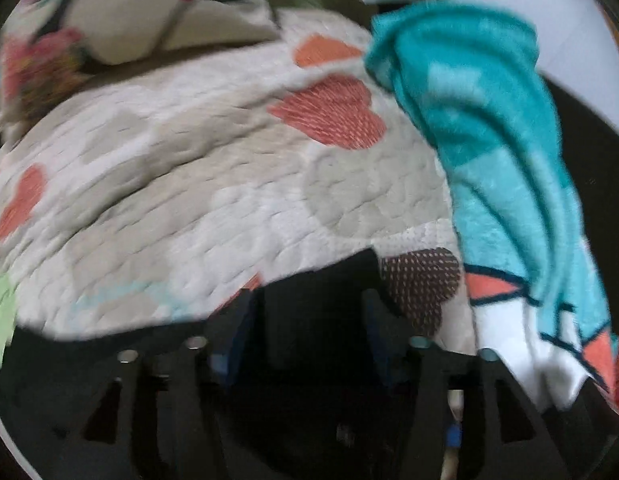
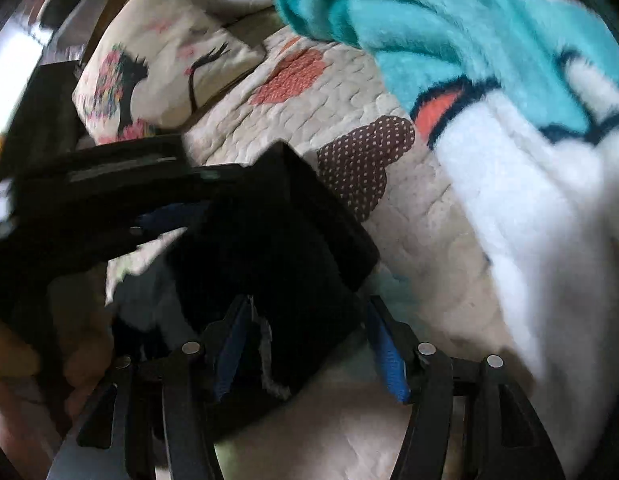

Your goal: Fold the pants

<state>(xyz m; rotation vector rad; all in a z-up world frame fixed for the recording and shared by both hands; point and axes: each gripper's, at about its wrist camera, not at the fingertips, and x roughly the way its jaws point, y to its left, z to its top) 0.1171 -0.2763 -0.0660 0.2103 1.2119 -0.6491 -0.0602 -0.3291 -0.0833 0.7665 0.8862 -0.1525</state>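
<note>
The black pants (image 2: pixel 277 248) lie bunched on a quilted bedspread with heart patches (image 2: pixel 409 220). In the right wrist view my right gripper (image 2: pixel 309 344) is open, its blue pads on either side of the pants' edge. The left gripper (image 2: pixel 109 200) reaches in from the left, over the pants; its jaw state is unclear there. In the left wrist view my left gripper (image 1: pixel 305 320) stands open with black cloth (image 1: pixel 317 304) between its blue pads, low over the bedspread (image 1: pixel 189 184).
A fluffy teal and white blanket (image 1: pixel 489 140) lies on the right, also seen in the right wrist view (image 2: pixel 509 80). A cream printed pillow (image 1: pixel 157 12) sits at the head of the bed, also in the right wrist view (image 2: pixel 161 68).
</note>
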